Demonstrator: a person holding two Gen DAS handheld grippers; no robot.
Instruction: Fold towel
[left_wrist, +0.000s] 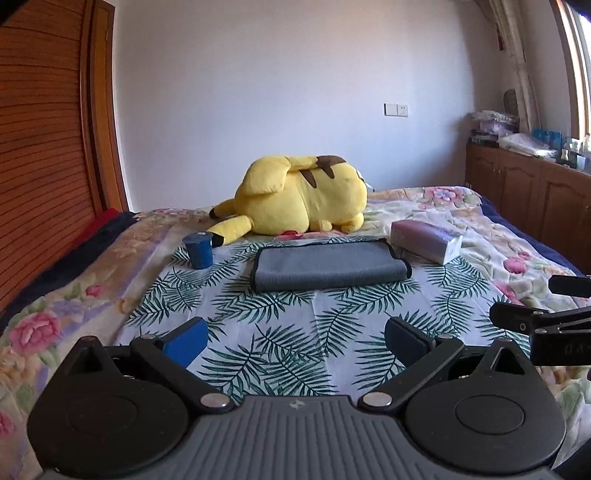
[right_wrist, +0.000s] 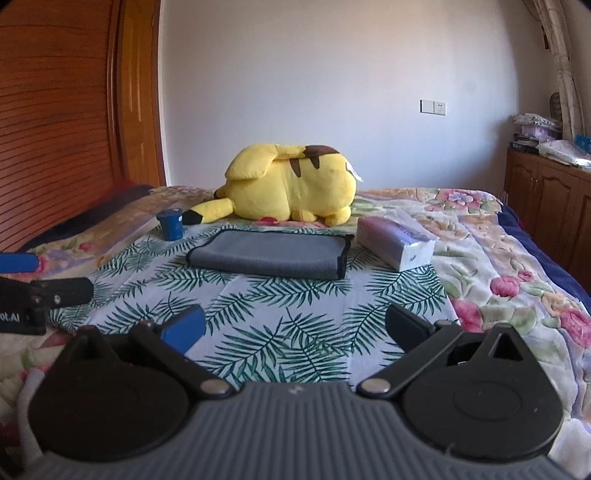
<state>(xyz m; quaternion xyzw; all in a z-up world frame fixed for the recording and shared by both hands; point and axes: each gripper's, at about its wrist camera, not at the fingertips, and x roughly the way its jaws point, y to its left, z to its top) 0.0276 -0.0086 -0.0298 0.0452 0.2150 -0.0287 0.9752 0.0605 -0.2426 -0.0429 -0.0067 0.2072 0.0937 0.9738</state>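
Both claws hang above the near part of the bed, and neither has anything in it. The left claw has its blue-padded fingers spread wide, only leaf-print cloth showing between them. The right claw is spread just as wide, also over the leaf-print cloth, with nothing between its fingers. From the left wrist view the right claw shows as black parts at the right edge; from the right wrist view the left claw pokes in at the left edge, one blue pad visible.

Out ahead lies the towel, grey with a dark trim, already folded into a flat rectangle on the leaf-print cloth, well apart from both claws. Its long side runs left to right. Left of it and a little farther stands a small blue cup, upright. To the right rests a white and purple tissue pack, near the towel's right end. Beyond the towel a big yellow plush toy lies on its side, its black-tipped ear reaching toward the cup. Under it all spreads a floral bedspread. A wooden cabinet lines the right wall, and a slatted wooden door fills the left.
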